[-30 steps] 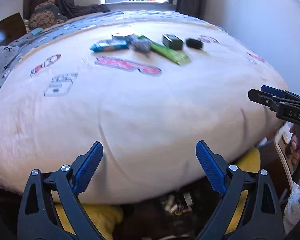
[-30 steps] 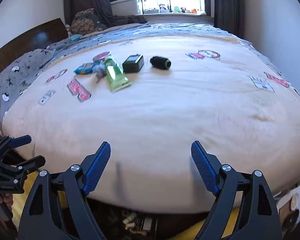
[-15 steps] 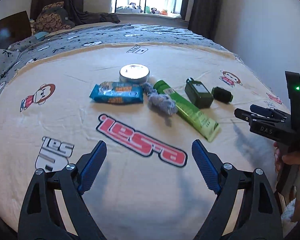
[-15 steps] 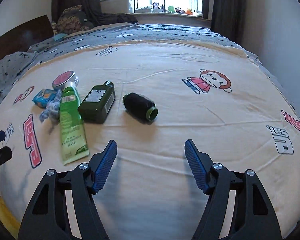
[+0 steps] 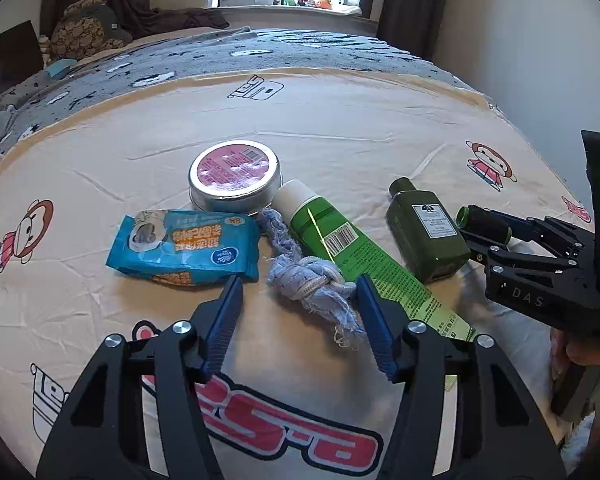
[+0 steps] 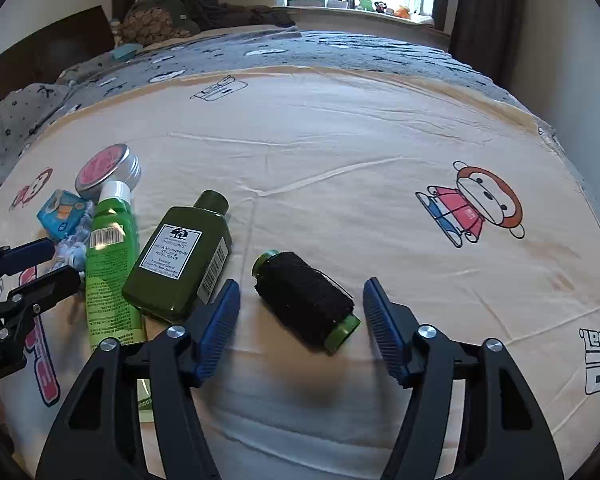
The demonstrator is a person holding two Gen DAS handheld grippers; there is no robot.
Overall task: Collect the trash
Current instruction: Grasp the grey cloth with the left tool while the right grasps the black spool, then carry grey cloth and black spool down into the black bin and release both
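Observation:
Several items lie on the cream bed cover (image 5: 340, 120). A knotted pale blue rag (image 5: 308, 276) lies between the open fingers of my left gripper (image 5: 300, 320). Beside it are a blue wipes packet (image 5: 184, 246), a round tin (image 5: 234, 176), a green tube (image 5: 352, 248) and a dark green bottle (image 5: 426, 232). A black thread spool (image 6: 306, 300) lies between the open fingers of my right gripper (image 6: 302, 328). The right gripper also shows in the left wrist view (image 5: 496, 236), around the spool (image 5: 486, 222). The left gripper shows at the left edge of the right wrist view (image 6: 40, 264).
A grey patterned blanket (image 5: 260, 48) covers the far half of the bed. Pillows (image 5: 88, 28) lie at the back left. A window sill with small toys (image 6: 364, 4) runs along the far wall. A wall (image 5: 520, 40) stands close on the right.
Both grippers have moved forward over the bed. The rag now sits between the left fingers and the spool between the right fingers. Both stay open.

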